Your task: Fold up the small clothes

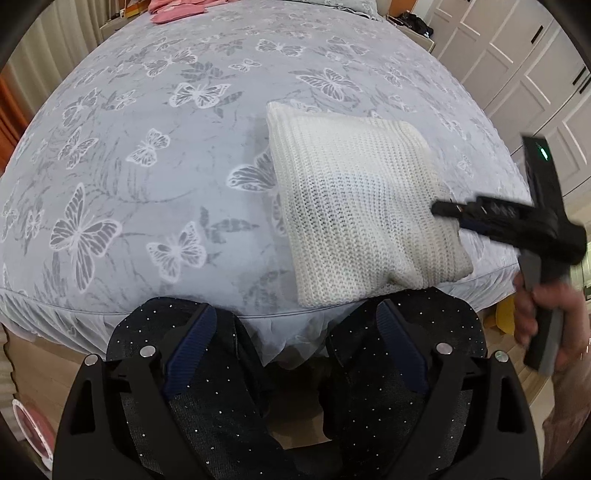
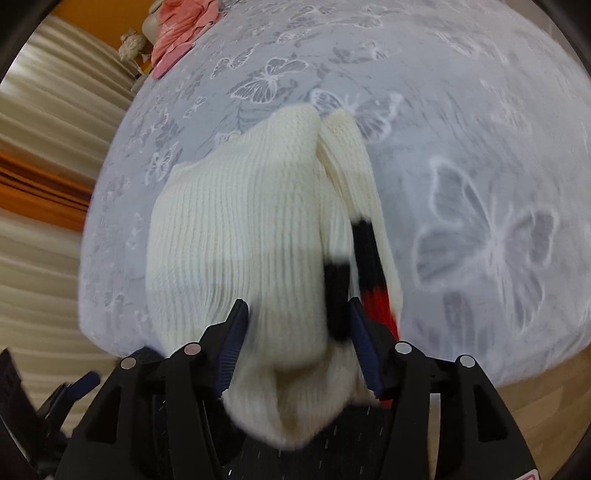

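Note:
A cream knitted sweater [image 1: 362,206] lies folded into a rough square near the front right edge of the bed [image 1: 155,155]. In the right wrist view the sweater [image 2: 251,236] shows black and red stripes [image 2: 373,273] along its right side. My left gripper [image 1: 291,332] is open and empty, held off the bed's front edge just below the sweater. My right gripper [image 2: 297,328] is open, its jaws standing on either side of the sweater's near end. It also shows in the left wrist view [image 1: 447,208], blurred, over the sweater's right edge.
The bed has a grey butterfly-print sheet [image 2: 480,184]. Pink clothes [image 1: 173,9] lie at the far end of the bed, also in the right wrist view [image 2: 184,29]. White wardrobe doors [image 1: 524,66] stand to the right. Curtains [image 2: 48,155] hang on the far side.

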The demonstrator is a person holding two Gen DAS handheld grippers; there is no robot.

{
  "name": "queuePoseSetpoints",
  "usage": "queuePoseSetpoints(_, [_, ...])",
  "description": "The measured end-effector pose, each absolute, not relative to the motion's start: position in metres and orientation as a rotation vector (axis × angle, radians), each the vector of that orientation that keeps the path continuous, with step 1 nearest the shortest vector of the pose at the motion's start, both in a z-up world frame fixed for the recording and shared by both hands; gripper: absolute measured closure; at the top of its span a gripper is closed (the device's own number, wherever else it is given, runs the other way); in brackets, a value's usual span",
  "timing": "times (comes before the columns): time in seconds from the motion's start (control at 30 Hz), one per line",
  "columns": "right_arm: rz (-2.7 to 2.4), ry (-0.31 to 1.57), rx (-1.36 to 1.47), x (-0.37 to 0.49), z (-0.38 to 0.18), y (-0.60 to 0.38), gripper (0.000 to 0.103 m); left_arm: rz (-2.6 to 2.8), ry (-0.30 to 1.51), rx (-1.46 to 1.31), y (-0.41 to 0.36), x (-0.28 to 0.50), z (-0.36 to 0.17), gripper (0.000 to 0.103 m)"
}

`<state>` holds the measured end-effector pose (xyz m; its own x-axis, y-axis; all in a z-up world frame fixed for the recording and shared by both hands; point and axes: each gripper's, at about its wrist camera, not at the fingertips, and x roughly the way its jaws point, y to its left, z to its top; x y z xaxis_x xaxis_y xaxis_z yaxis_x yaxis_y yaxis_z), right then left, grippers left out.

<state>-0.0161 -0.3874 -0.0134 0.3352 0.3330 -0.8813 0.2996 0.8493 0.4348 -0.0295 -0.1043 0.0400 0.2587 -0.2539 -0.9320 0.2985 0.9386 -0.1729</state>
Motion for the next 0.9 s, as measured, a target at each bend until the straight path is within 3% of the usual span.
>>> queuePoseSetpoints(0.2, [0.058, 1.266, 0.707, -0.049, -0.021, -0.384, 0.04, -0.406, 1.311, 0.012, -0.112, -0.028, 0.021, 0.015])
queuePoseSetpoints(0.33, [0.073, 1.281, 0.723, -0.045, -0.028, -0.377, 0.04, -0.449, 1.37, -0.067, -0.126, -0.022, -0.006, 0.015])
queuePoseSetpoints(0.37, [0.081, 1.275, 0.723, -0.043, -0.029, -0.376, 0.043, -0.444, 1.383, -0.04, -0.132, -0.02, -0.013, 0.015])
queuePoseSetpoints(0.4, [0.089, 1.275, 0.712, -0.038, -0.03, -0.374, 0.059, -0.438, 1.389, -0.003, -0.138, -0.018, -0.019, 0.015])
queuePoseSetpoints(0.43, [0.09, 1.285, 0.704, -0.035, -0.031, -0.373, 0.069, -0.438, 1.393, 0.058, -0.145, -0.017, -0.027, 0.015])
queuePoseSetpoints(0.47, [0.088, 1.289, 0.702, -0.033, -0.03, -0.373, 0.07, -0.443, 1.396, 0.111, -0.152, -0.017, -0.032, 0.016])
queuePoseSetpoints(0.53, [0.104, 1.266, 0.702, -0.028, -0.021, -0.373, 0.082, -0.489, 1.374, 0.235, -0.167, -0.018, -0.038, 0.024])
queuePoseSetpoints(0.6, [0.112, 1.214, 0.692, -0.025, -0.003, -0.374, 0.086, -0.511, 1.358, 0.309, -0.176, -0.016, -0.04, 0.064])
queuePoseSetpoints(0.63, [0.121, 1.185, 0.696, -0.026, 0.007, -0.377, 0.088, -0.494, 1.364, 0.297, -0.174, -0.009, -0.038, 0.07])
queuePoseSetpoints(0.77, [0.104, 1.132, 0.655, -0.039, 0.027, -0.392, 0.088, -0.458, 1.369, 0.165, -0.154, 0.009, -0.021, 0.073])
queuePoseSetpoints(0.9, [0.011, 1.349, 0.578, -0.042, -0.053, -0.392, 0.087, -0.477, 1.428, 0.239, -0.161, 0.002, -0.043, 0.072])
